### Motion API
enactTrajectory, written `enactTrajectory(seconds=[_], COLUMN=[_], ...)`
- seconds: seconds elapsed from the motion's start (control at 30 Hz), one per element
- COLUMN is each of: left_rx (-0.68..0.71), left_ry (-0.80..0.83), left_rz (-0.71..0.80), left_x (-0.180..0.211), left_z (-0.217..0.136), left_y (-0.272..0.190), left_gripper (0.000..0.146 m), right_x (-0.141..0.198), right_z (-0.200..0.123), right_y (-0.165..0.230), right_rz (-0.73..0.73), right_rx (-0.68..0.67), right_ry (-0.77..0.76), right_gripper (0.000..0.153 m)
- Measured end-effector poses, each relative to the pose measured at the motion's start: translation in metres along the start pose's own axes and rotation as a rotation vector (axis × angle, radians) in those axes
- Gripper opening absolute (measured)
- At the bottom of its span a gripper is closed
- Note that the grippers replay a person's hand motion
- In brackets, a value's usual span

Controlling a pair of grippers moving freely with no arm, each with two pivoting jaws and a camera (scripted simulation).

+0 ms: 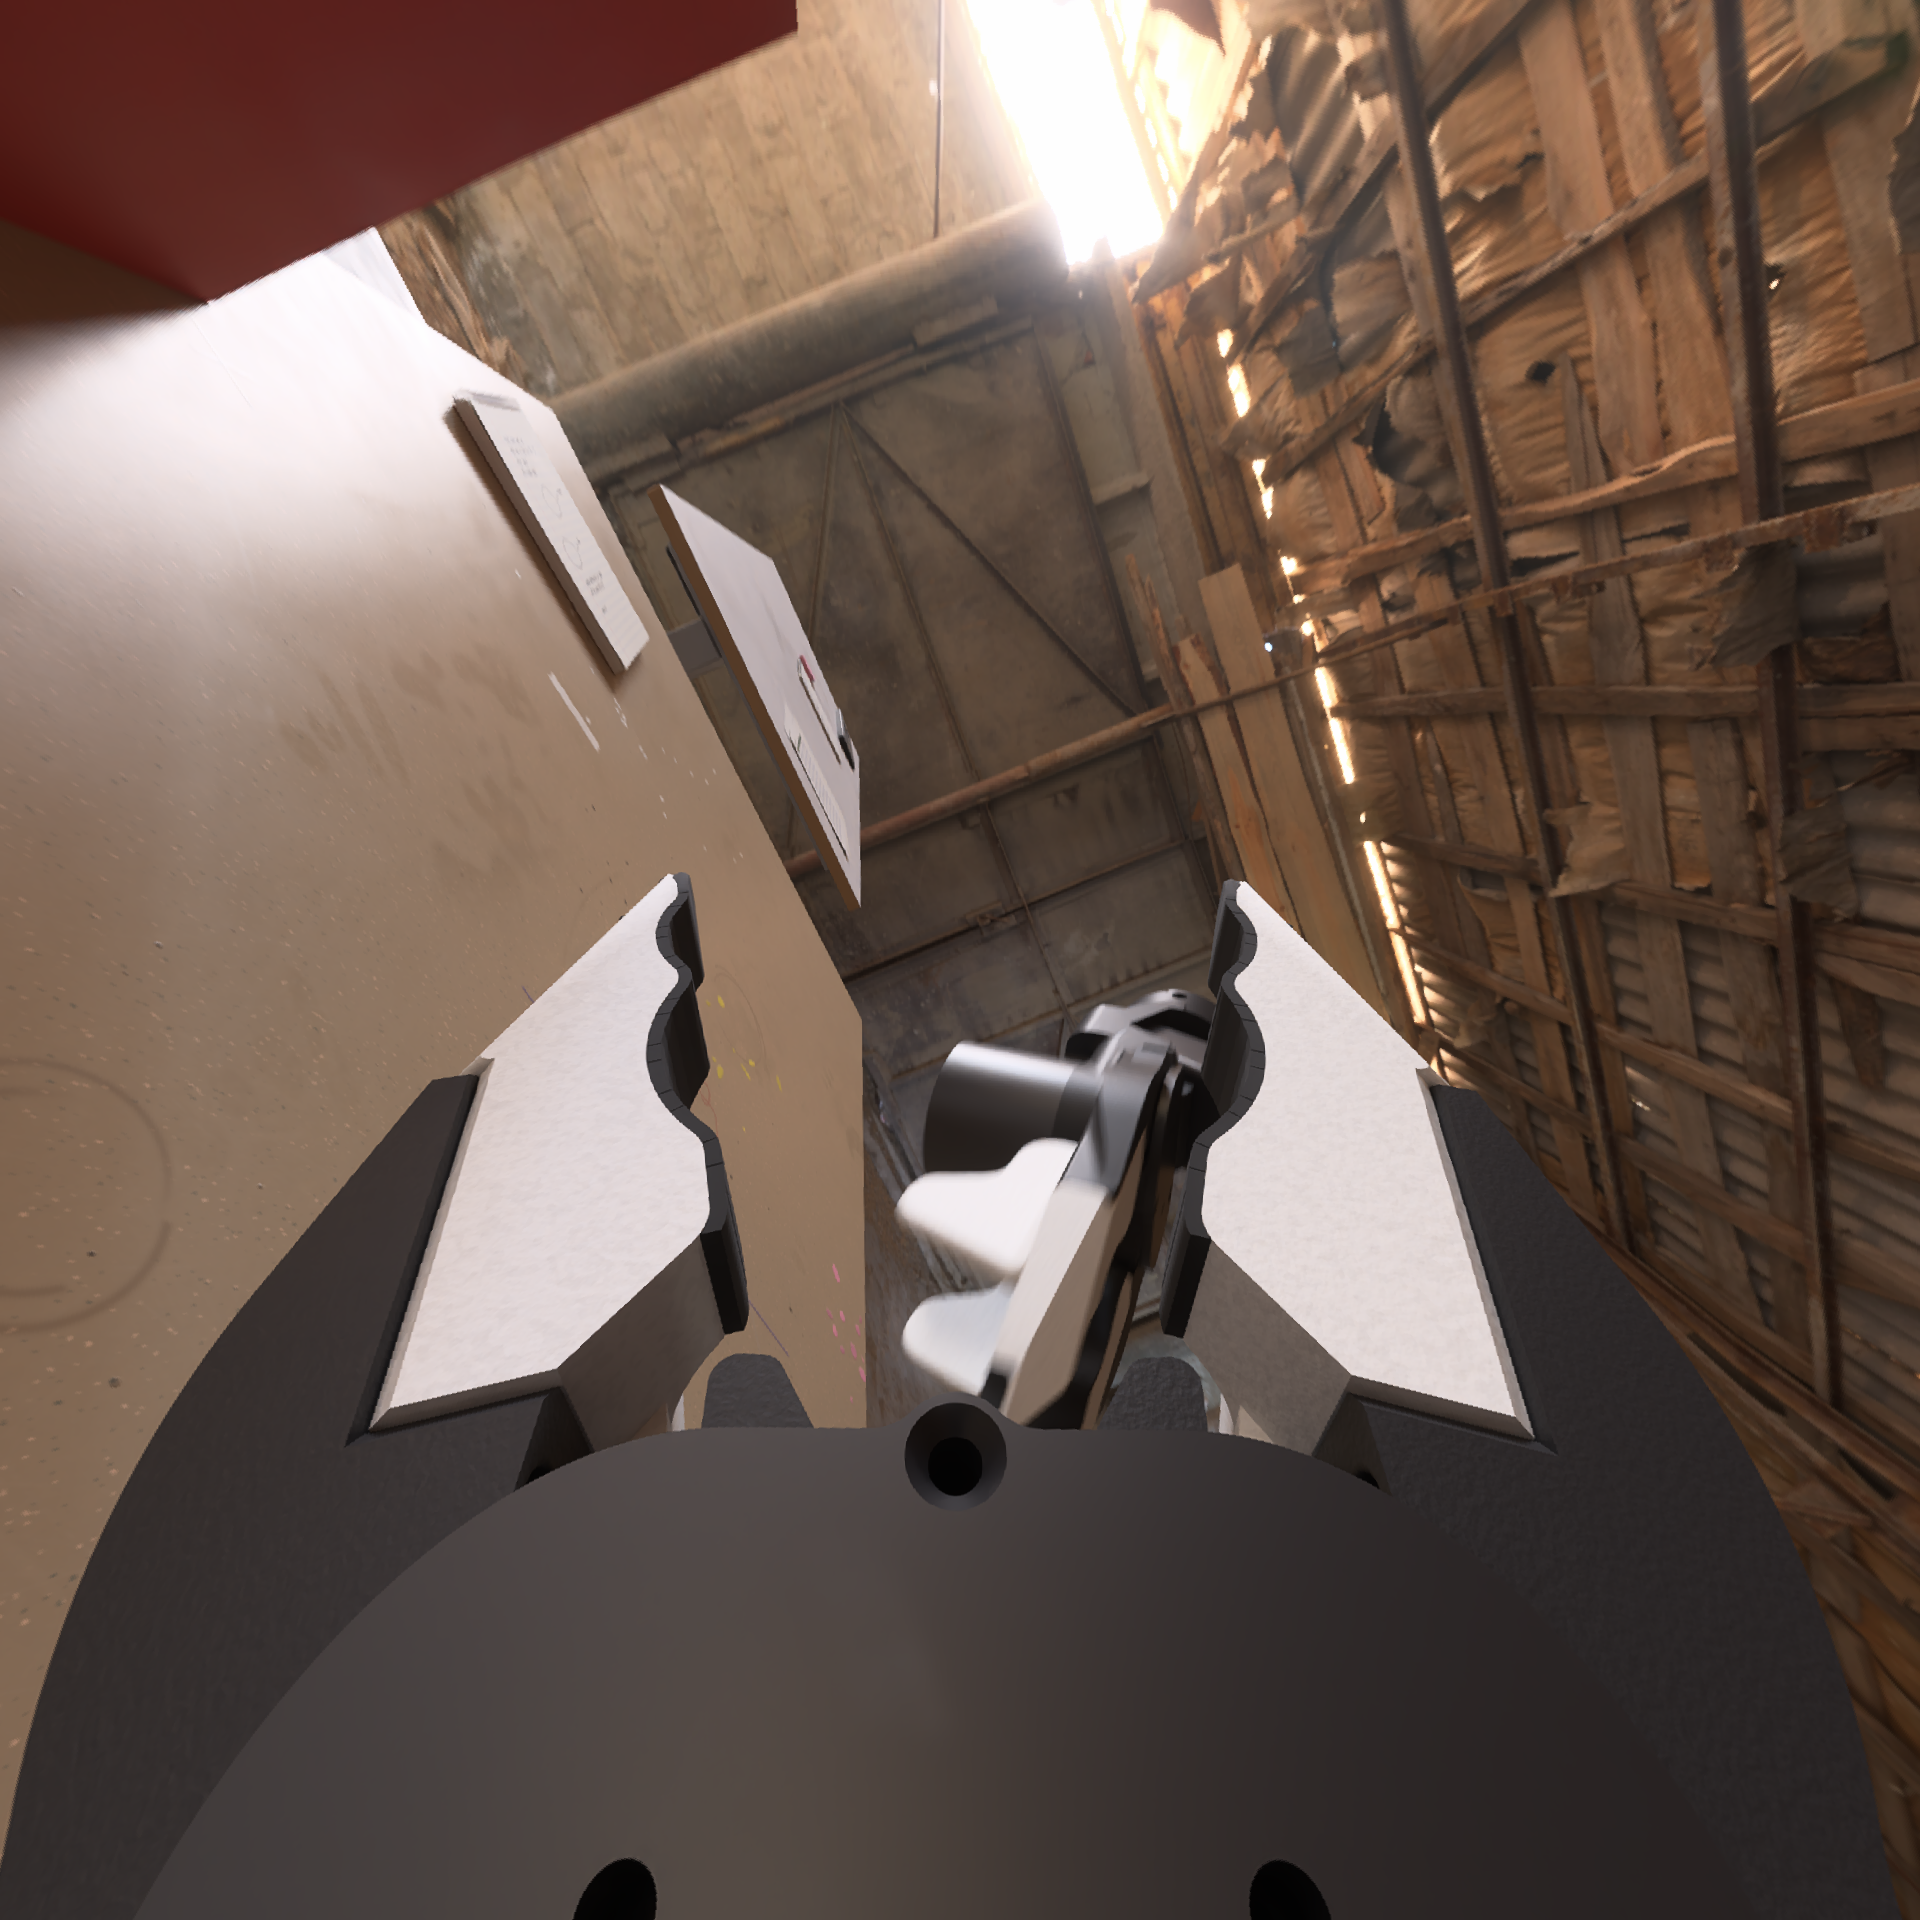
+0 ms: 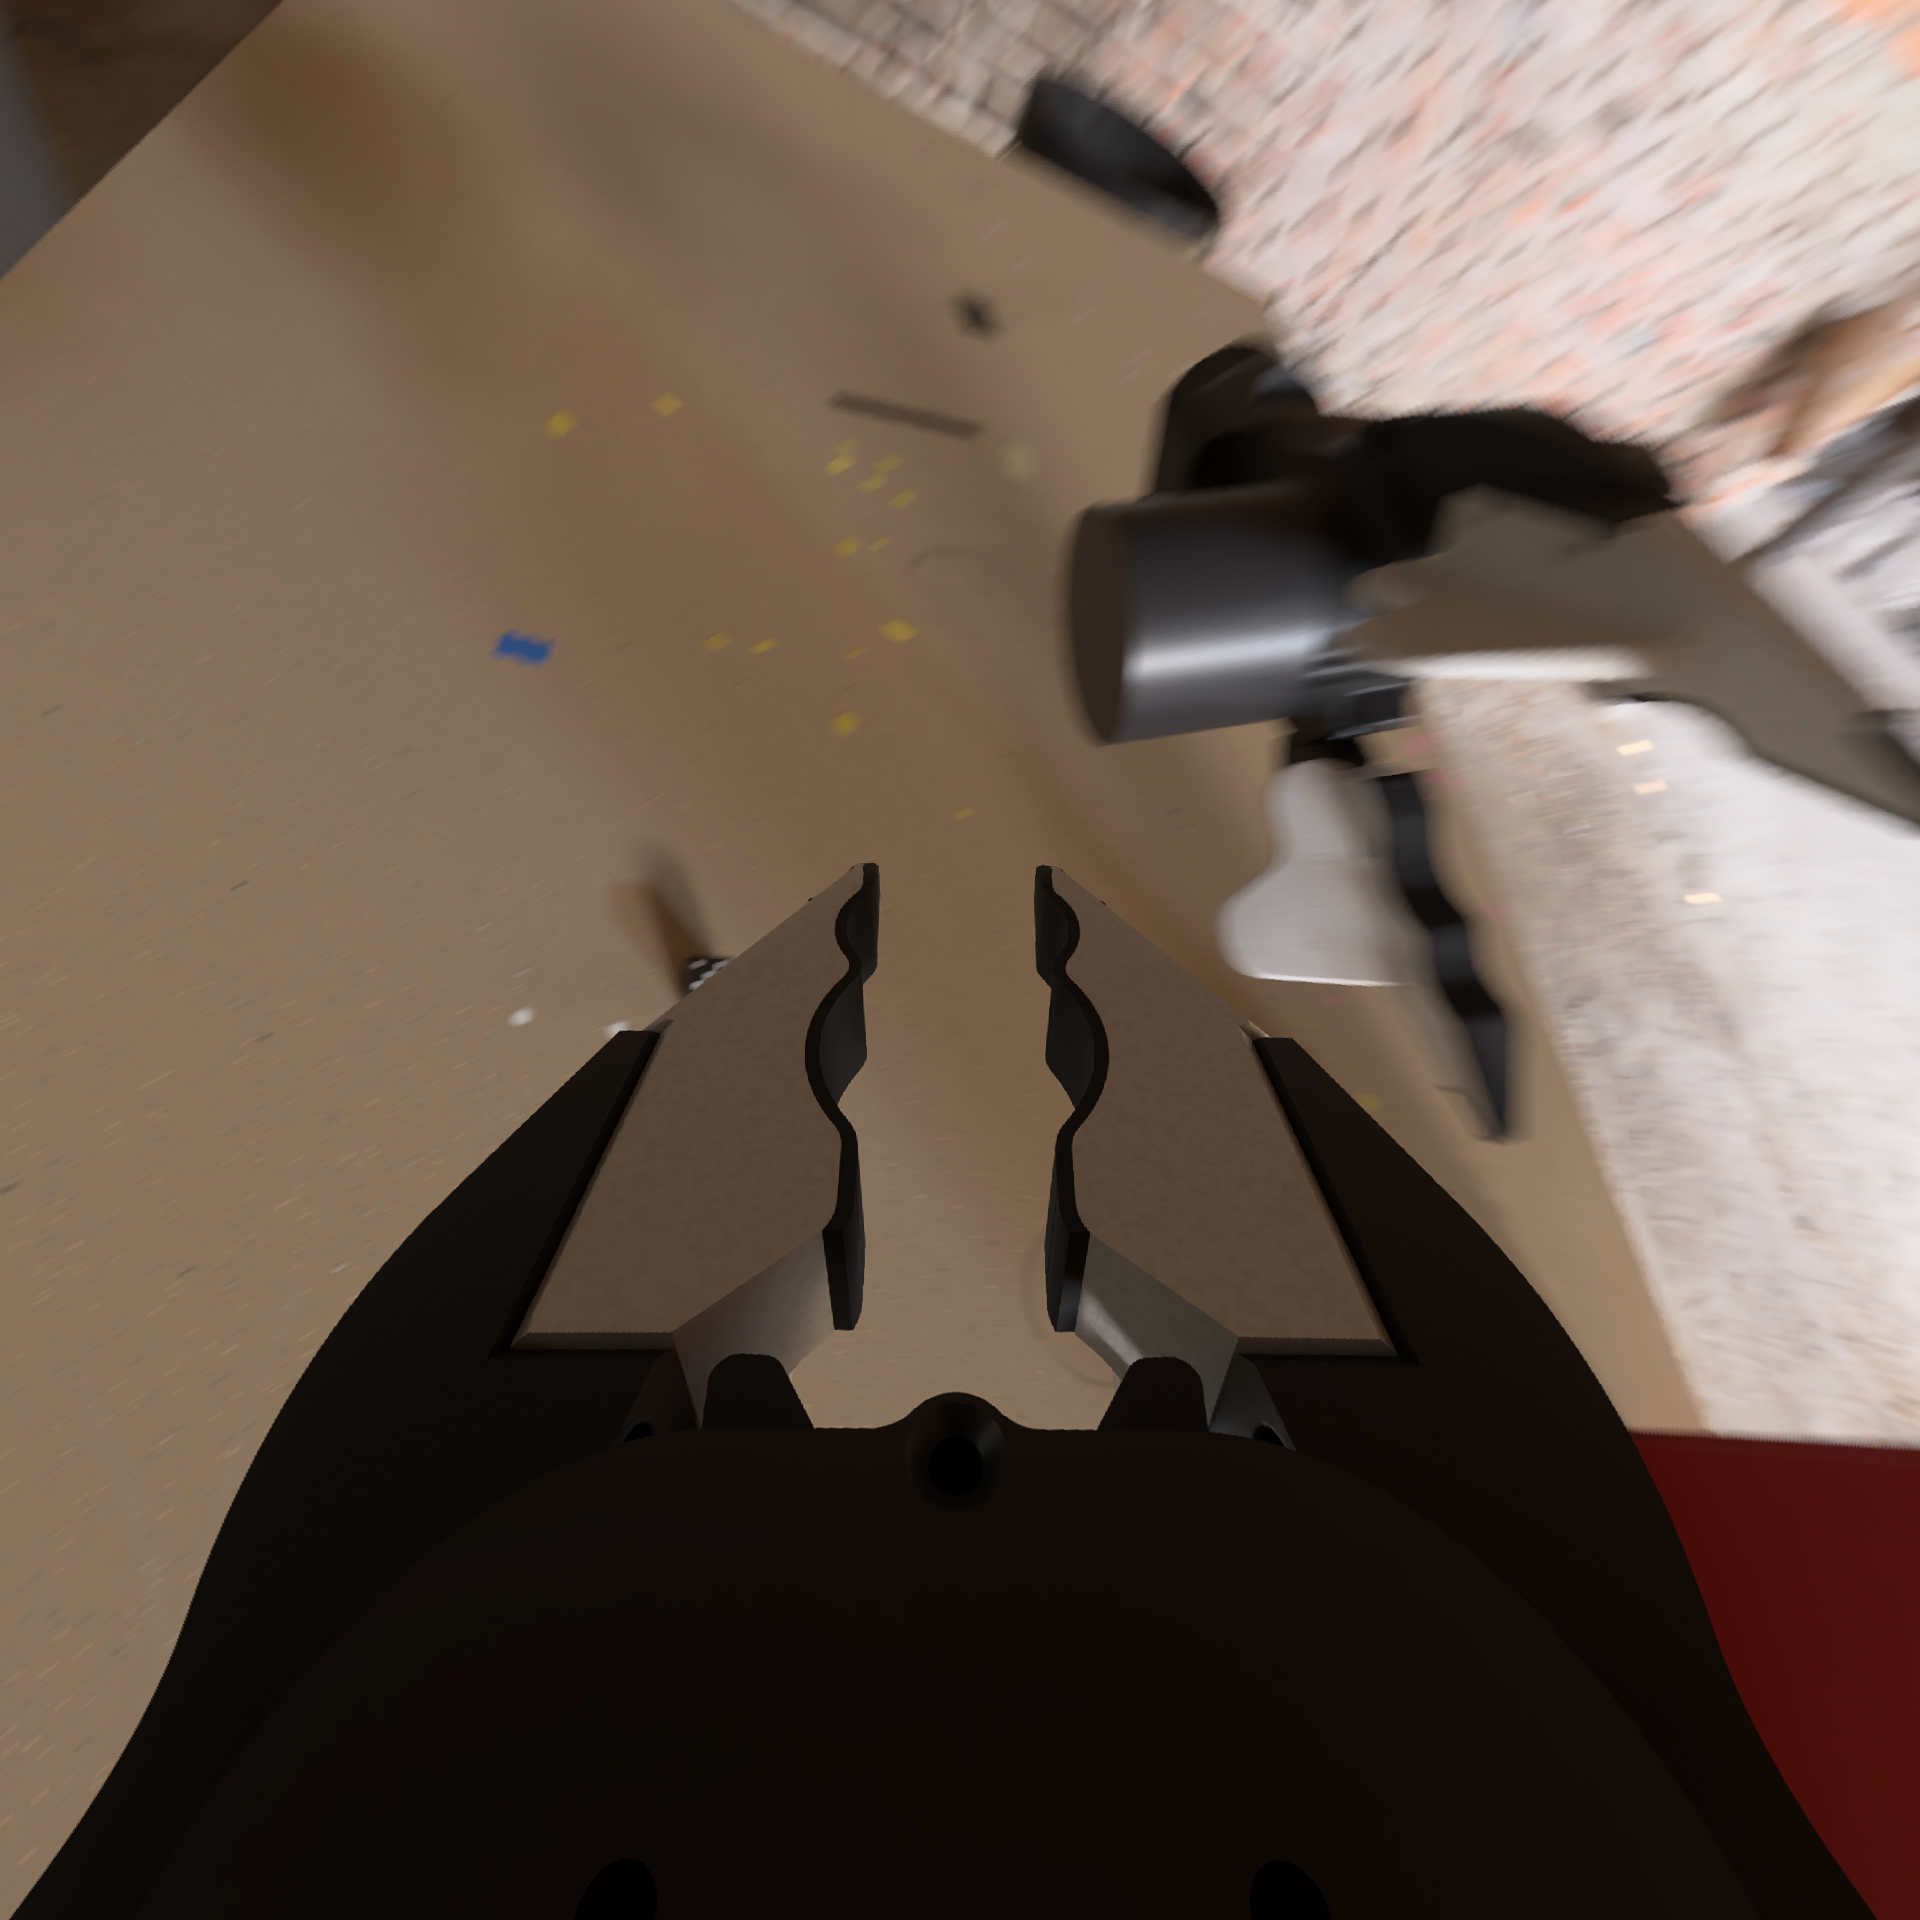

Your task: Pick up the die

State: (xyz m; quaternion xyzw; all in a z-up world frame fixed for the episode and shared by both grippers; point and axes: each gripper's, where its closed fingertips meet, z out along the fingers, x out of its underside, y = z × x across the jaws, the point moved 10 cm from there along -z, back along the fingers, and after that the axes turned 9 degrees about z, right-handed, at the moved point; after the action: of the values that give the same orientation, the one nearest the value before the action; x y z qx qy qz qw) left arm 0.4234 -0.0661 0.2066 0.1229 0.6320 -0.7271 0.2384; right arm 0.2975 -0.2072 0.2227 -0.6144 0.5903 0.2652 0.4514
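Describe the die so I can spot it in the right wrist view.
On the tan table, look beside the left fingertip of the right gripper. The die peeks out there, half hidden: small and dark with white dots, unlike the flat yellow flecks and blue mark farther off.

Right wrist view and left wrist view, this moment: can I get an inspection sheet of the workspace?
Surface: tan table, flecked with yellow and blue specks.
Job's things: die, probably the small dark, pale-dotted thing on the table beside the right gripper's finger, partly hidden; not gripped.
Clutter: white notepad and white board at the table's far side; thin dark stick; black round thing at the far edge; red block.
Grippers: left gripper open wide, empty; right gripper open with a narrower gap, empty, over the table.
Cables: nothing seen.
Surroundings: plank walls; blurred brick ground.
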Motion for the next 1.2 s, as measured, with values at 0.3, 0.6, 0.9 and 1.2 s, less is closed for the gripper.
enactTrajectory(seconds=[0.3, 0.6, 0.9, 1.2], left_rx=[0.014, 0.038, 0.051, 0.053], left_ry=[-0.049, -0.052, -0.054, -0.04], left_rz=[0.024, 0.052, 0.059, 0.059], left_x=[-0.009, -0.01, -0.011, -0.009], left_z=[-0.013, -0.015, -0.016, -0.014], left_y=[-0.008, -0.02, -0.023, -0.022], left_gripper=[0.099, 0.1, 0.1, 0.099], right_x=[0.043, 0.068, 0.071, 0.074], right_z=[0.107, 0.124, 0.125, 0.124], right_y=[0.041, 0.043, 0.046, 0.047], right_rz=[0.048, 0.187, 0.171, 0.152], right_rx=[-0.313, -0.306, -0.283, -0.307], right_ry=[0.287, 0.43, 0.475, 0.445], right_gripper=[0.028, 0.025, 0.024, 0.016])
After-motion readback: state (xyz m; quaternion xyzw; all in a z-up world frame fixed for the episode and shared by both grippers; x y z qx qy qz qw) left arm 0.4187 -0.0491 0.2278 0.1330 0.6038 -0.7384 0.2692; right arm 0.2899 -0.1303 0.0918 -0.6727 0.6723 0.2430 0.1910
